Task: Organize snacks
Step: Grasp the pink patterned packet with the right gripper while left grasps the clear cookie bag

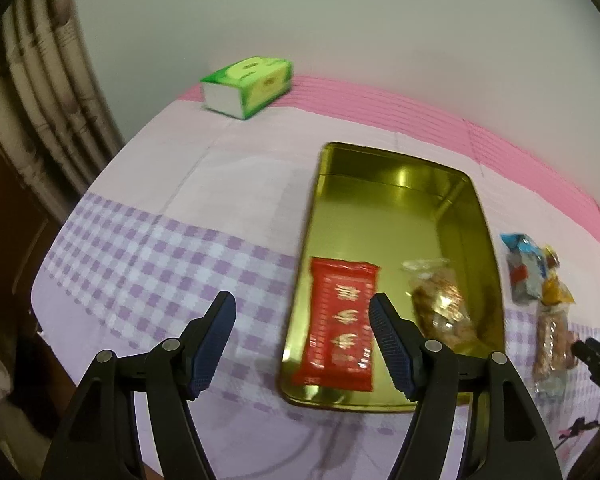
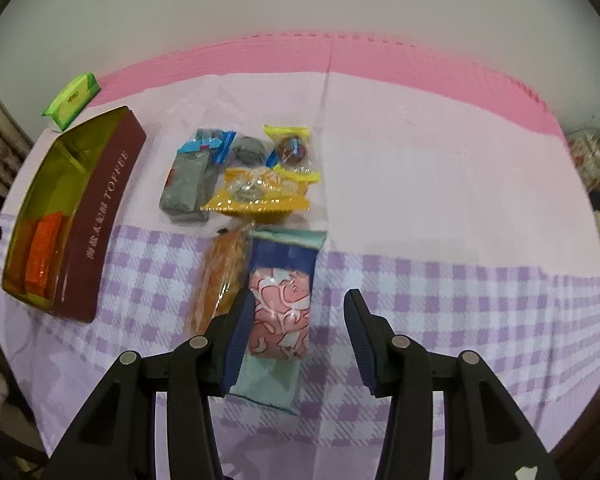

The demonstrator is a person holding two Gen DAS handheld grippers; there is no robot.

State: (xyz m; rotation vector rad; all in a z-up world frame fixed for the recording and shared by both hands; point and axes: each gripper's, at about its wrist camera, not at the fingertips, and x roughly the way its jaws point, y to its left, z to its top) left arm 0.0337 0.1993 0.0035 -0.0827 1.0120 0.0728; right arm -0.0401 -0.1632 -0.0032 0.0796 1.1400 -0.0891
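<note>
Holding our left gripper (image 1: 302,344) over the desk (image 1: 140,248), we keep its fingers apart and empty. At two o'clock from them sits the gold tin (image 1: 472,216), open, with a red wrapped bar (image 1: 340,320) and a clear bag of brown snacks (image 1: 440,304) inside. Our right gripper (image 2: 300,340) has its fingers parted too, gripping nothing; the teal packet with a pink and white print (image 2: 282,304) lies flat between them, against the left finger. Loose snacks cluster at twelve o'clock: a grey bar (image 2: 188,184), yellow wrappers (image 2: 260,196), an orange stick pack (image 2: 220,276).
</note>
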